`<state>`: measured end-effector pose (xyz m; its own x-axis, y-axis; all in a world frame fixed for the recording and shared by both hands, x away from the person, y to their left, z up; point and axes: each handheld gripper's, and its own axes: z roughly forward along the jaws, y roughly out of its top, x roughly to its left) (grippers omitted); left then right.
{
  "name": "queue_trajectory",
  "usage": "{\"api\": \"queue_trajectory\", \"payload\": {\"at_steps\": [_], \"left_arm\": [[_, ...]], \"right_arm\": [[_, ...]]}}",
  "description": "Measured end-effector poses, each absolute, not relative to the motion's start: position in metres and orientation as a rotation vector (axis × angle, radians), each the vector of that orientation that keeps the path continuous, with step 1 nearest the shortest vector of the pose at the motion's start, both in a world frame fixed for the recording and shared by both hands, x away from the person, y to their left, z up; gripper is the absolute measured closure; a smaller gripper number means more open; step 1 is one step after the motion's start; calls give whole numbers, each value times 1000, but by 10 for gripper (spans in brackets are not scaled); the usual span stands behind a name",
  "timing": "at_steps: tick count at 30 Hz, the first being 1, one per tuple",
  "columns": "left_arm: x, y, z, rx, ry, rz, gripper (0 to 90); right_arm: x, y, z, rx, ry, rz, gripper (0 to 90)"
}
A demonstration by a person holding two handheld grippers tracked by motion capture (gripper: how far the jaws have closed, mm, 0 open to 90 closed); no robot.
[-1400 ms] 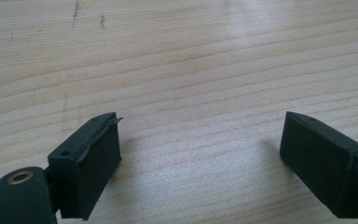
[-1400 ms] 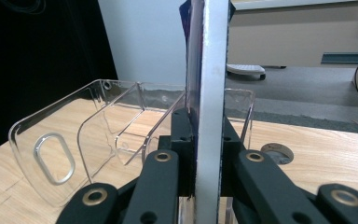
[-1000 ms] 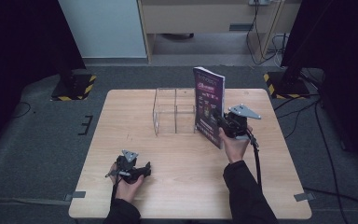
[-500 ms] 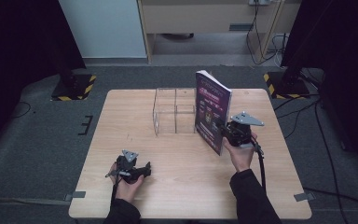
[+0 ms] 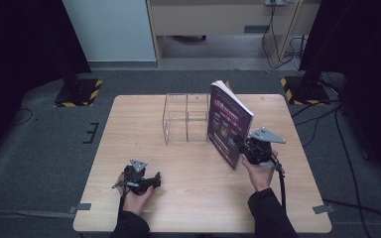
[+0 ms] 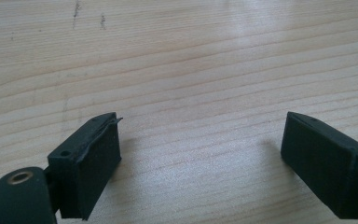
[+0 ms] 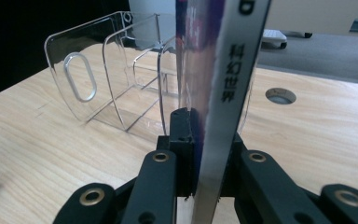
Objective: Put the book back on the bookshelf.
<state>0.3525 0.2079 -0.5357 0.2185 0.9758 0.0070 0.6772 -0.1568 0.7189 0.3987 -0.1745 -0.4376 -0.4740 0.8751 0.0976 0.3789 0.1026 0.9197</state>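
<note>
A purple-covered book point(image 5: 229, 121) stands upright on its edge right of the table's middle, tilted a little. My right gripper point(image 5: 241, 144) is shut on its spine side, and the right gripper view shows the white spine point(image 7: 223, 93) clamped between the jaws. A clear plastic organiser point(image 5: 186, 119) with open compartments stands just left of the book, near the table's back middle; in the right gripper view the organiser point(image 7: 102, 79) is behind and left of the book. My left gripper point(image 5: 151, 182) rests low at the front left, open, with bare wood between its pads point(image 6: 91, 154).
The wooden table point(image 5: 129, 129) has a round cable hole point(image 7: 280, 96) at the right. Black stands with yellow-black striped bases point(image 5: 79, 91) sit on the floor beyond both back corners. Cables point(image 5: 322, 134) trail on the floor at the right.
My right gripper has drawn the upright book toward the front right, away from the organiser. The left gripper has stayed in place.
</note>
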Motion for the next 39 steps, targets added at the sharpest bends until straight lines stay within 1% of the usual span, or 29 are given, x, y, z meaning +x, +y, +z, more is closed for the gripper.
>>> {"api": "queue_trajectory", "payload": {"at_steps": [9, 15, 20, 22, 24, 33, 39], "left_arm": [[353, 208, -536, 1907, 1523, 654, 108], [353, 208, -536, 1906, 1524, 655, 107], [353, 208, -536, 1907, 1524, 655, 107], [353, 208, -536, 1907, 1524, 655, 107], [353, 208, -536, 1907, 1524, 654, 107], [353, 208, -536, 1907, 1524, 654, 107], [353, 208, -536, 1908, 1523, 654, 106]], "right_arm": [[388, -177, -441, 1230, 1890, 1370, 797], [388, -177, -422, 1200, 1871, 1387, 773], [395, -177, -412, 1204, 1857, 1392, 766], [397, -175, -410, 1209, 1859, 1387, 774], [398, -173, -408, 1225, 1850, 1380, 811], [395, -167, -409, 1229, 1796, 1376, 827], [402, -160, -404, 1214, 1782, 1359, 828]]}}
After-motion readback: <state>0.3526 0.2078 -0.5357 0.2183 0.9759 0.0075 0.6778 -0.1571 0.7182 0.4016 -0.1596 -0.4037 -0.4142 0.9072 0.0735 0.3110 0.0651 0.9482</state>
